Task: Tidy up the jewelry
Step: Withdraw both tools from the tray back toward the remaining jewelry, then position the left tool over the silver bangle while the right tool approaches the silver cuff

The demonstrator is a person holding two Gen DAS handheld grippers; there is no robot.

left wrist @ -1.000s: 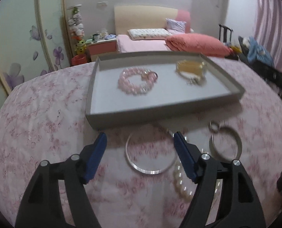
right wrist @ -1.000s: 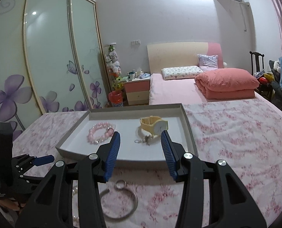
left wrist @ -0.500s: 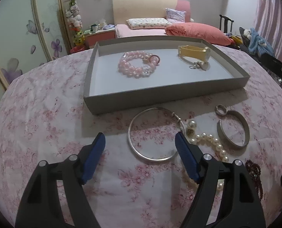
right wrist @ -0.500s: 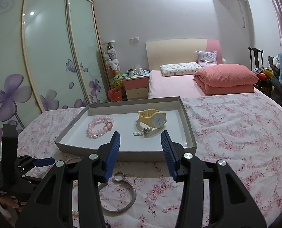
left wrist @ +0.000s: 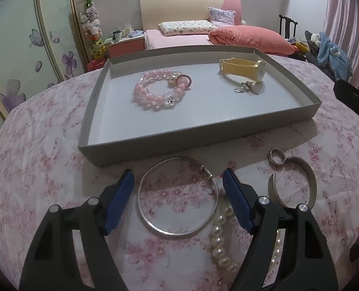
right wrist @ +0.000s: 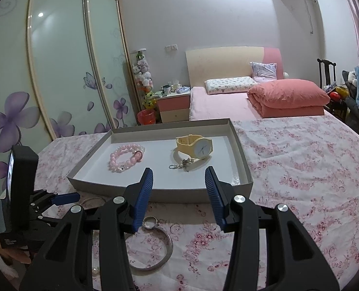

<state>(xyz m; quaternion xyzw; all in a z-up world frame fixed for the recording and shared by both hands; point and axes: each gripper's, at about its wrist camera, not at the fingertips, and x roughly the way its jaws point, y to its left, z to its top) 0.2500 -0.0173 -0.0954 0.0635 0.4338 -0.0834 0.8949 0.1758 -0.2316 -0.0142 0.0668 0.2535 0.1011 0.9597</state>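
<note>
On the pink flowered cloth a thin silver bangle (left wrist: 174,232) lies between the blue pads of my left gripper (left wrist: 177,172), which stands open and clear of it on both sides. A pearl strand (left wrist: 218,237) trails under its right finger. A wide silver cuff (left wrist: 310,184) with a small ring (left wrist: 276,156) lies to the right. Inside the grey tray (left wrist: 155,143) rest a pink bead bracelet (left wrist: 155,94), a yellow watch (left wrist: 242,68) and a small charm (left wrist: 246,87). My right gripper (right wrist: 178,171) hovers open and holds nothing before the tray (right wrist: 179,195), above the cuff (right wrist: 165,254).
The cloth-covered surface runs wide to the right of the tray (right wrist: 300,169). Beyond it stand a bed with a folded red quilt (right wrist: 288,99), a nightstand (right wrist: 174,104) and a sliding wardrobe (right wrist: 58,72). The left gripper's body (right wrist: 22,206) shows at the left edge.
My left gripper has come down and forward, so the thin bangle now sits further in between its fingers. The right gripper has hardly moved.
</note>
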